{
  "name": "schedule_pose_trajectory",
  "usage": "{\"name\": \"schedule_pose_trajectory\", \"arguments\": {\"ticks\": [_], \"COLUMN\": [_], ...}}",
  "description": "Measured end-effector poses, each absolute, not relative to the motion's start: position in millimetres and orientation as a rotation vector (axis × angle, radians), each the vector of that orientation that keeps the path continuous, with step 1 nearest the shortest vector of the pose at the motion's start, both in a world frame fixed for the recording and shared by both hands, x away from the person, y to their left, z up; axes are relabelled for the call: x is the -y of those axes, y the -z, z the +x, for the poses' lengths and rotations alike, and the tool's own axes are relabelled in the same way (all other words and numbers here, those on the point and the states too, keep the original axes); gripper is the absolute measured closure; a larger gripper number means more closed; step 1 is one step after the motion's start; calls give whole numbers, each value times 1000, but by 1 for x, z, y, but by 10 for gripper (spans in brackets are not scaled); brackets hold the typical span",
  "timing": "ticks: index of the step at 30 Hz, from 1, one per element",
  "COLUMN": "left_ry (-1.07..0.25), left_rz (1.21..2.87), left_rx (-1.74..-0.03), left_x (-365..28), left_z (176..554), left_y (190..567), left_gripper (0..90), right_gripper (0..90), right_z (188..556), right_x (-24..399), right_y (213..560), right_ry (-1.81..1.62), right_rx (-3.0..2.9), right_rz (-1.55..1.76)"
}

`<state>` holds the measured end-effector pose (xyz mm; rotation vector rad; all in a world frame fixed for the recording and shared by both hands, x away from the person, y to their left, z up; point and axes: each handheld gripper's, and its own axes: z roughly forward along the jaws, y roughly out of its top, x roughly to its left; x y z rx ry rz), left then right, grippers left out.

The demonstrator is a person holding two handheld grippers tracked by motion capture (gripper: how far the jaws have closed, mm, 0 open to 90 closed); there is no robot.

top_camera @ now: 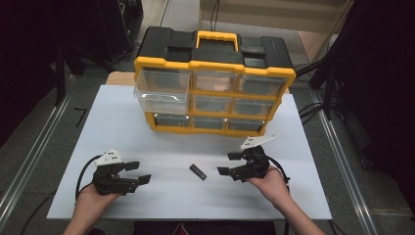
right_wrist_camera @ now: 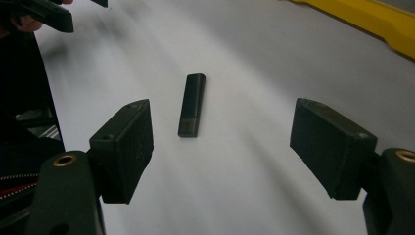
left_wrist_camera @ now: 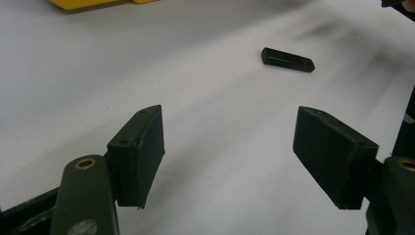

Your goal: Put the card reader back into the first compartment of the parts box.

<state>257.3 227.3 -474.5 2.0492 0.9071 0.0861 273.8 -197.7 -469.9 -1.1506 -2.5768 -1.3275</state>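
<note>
A small black stick-shaped object point(top_camera: 198, 172) lies flat on the white table point(top_camera: 161, 196), between my two grippers. My left gripper point(top_camera: 138, 173) rests at the front left, open and empty, pointing right toward the stick point(left_wrist_camera: 288, 59), which lies well ahead of its jaws. My right gripper point(top_camera: 228, 163) sits just right of the stick, open and empty, jaws pointing left. In the right gripper view the stick point(right_wrist_camera: 192, 104) lies ahead of the wide gap between the jaws. A yellow-and-black drawer organizer point(top_camera: 214, 81) stands at the back, its top-left clear drawer point(top_camera: 162, 91) pulled out.
The organizer has a yellow carry handle point(top_camera: 217, 37) and several clear drawers. Black stands and cables point(top_camera: 318, 98) flank the table on both sides. The left gripper's cable point(top_camera: 83, 174) loops beside the hand. White surface lies between the organizer and the grippers.
</note>
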Motion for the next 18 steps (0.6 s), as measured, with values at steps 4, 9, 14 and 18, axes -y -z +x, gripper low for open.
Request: {"name": "schedule_pose_trajectory", "arguments": {"ticks": [4,9,14,18], "left_ry": [-90,-95,-93,-98], "left_rz": [2057,2061,2060,2064], "left_rx": [-905,-902,-902,-904], "left_x": [-227,-227,-227,-227], "left_z": [257,258,257,257], "left_y": [476,476,477,477], "left_gripper": [289,288,288,288], "right_gripper": [222,222,223,222], "right_z": [278,281,285,288], "right_x": [190,180,169,162], "right_y": [471,471,472,473], "right_ry": [1331,1312,1305,1299], "right_rx": [2572,2607,2620,2614], "right_rz": [-1144,-1128,-1121,-1118]}}
